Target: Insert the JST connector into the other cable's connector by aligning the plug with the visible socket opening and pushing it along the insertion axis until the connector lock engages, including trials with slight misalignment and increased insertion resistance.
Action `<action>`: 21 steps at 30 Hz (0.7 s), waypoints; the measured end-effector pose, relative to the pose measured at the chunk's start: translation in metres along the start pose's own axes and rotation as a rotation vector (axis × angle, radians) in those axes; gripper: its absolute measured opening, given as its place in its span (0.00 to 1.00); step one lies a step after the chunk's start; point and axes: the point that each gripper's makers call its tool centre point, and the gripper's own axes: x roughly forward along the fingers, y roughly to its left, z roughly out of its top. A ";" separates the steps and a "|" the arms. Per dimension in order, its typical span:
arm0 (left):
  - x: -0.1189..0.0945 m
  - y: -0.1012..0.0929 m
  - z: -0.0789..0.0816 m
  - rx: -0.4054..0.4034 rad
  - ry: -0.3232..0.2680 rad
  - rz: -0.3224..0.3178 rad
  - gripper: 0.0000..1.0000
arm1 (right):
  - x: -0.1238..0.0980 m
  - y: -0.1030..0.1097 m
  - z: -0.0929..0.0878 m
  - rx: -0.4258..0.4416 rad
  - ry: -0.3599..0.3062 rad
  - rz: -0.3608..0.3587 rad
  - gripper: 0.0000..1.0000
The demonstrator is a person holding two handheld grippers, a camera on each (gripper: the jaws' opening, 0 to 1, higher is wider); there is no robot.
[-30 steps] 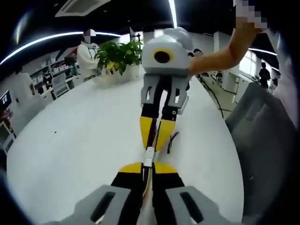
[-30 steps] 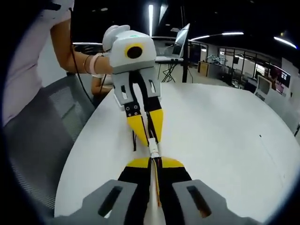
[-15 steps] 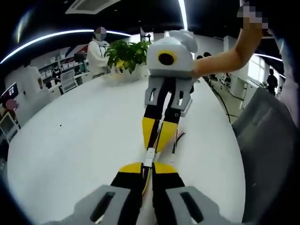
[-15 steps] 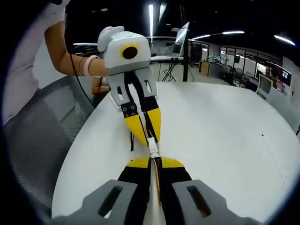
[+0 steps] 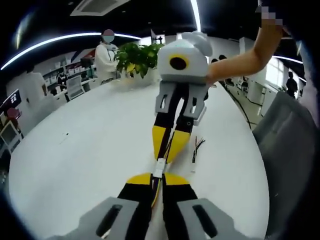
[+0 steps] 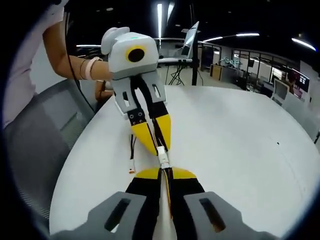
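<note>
In the left gripper view my left gripper rises from the bottom, its yellow-tipped jaws shut on a thin cable with a white JST connector at the tips. My right gripper comes down from the top to meet it, shut on the other cable. The right gripper view has the same pair mirrored: the right gripper below, the left gripper above, and the white connector between the tips. The two ends touch in line. Whether they are fully seated I cannot tell.
Both grippers hover over a white round table. A loose spare cable lies on it beside the grippers. A grey chair stands at the table edge. A potted plant and a standing person are at the far side.
Both grippers stay tip to tip on the connector. The joined pair has drifted sideways over the table, so the loose cable now lies clear of the jaws.
</note>
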 end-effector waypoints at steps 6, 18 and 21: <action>0.010 0.000 -0.007 0.034 0.017 -0.012 0.00 | 0.006 -0.003 -0.014 -0.040 0.039 0.003 0.02; 0.020 0.001 -0.019 0.017 0.026 -0.018 0.00 | 0.013 -0.009 -0.027 -0.030 0.065 -0.007 0.03; 0.021 0.000 -0.023 0.020 0.031 -0.019 0.00 | 0.016 -0.007 -0.029 -0.035 0.073 -0.009 0.03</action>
